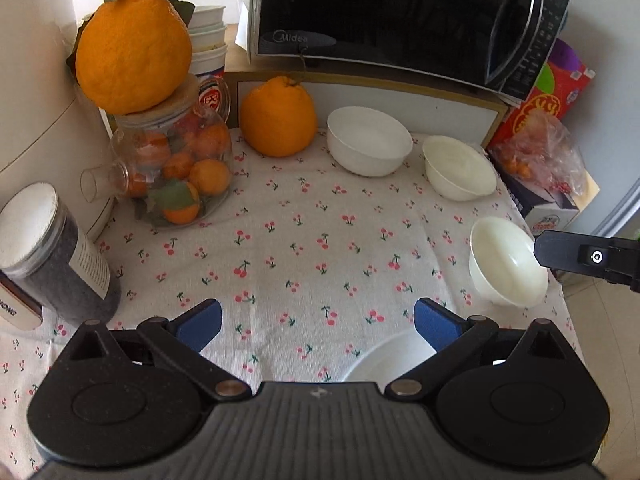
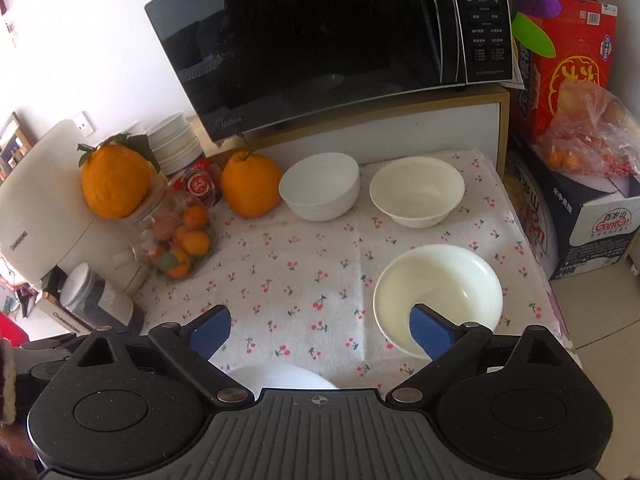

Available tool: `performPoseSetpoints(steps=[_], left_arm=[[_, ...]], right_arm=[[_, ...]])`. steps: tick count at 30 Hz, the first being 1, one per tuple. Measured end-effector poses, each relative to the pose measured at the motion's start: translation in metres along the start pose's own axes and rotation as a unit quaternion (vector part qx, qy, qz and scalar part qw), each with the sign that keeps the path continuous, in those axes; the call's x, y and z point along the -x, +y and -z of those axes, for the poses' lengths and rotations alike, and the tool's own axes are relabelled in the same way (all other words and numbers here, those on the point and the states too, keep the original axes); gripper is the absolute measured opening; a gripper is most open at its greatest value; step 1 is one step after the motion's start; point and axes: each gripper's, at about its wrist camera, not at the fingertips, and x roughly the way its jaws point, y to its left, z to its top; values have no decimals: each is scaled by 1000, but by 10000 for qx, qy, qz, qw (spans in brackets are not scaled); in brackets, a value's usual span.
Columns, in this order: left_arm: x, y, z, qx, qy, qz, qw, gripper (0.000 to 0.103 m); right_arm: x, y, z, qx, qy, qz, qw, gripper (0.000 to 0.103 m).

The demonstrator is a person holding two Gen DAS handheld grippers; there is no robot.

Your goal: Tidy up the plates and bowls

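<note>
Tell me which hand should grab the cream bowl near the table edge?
Probably the right. Its open gripper is just in front of the cream bowl, one finger already crossing its rim. The left gripper, also open, points at bare cherry tablecloth, bowl off to its side.

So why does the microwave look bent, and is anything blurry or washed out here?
Left wrist view: fisheye lens bows the microwave; window light bleaches the white appliance. Right wrist view: same curving; dark microwave door shows dim reflections; the cherry cloth stays sharp.

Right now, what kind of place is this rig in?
Likely a home kitchen corner: a Midea microwave on a shelf, white bowls on a cherry-print tablecloth, and a glass jar of oranges.
</note>
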Motion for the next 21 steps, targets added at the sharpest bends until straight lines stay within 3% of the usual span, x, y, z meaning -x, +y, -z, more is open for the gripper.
performPoseSetpoints(steps=[5,12,21], left_arm=[[-9,-3,-32,213,-256,-100,9994,103],[-40,1,-59,441,-311,-62,9985,103],[-84,21,-69,973,-624,497,9920,102]], right_arm=[[-19,-4,-31,-51,-228,117,9997,99],[-61,-12,-67,-184,-170,76,9997,99],[-117,-25,-92,-217,9,-57,9997,99]])
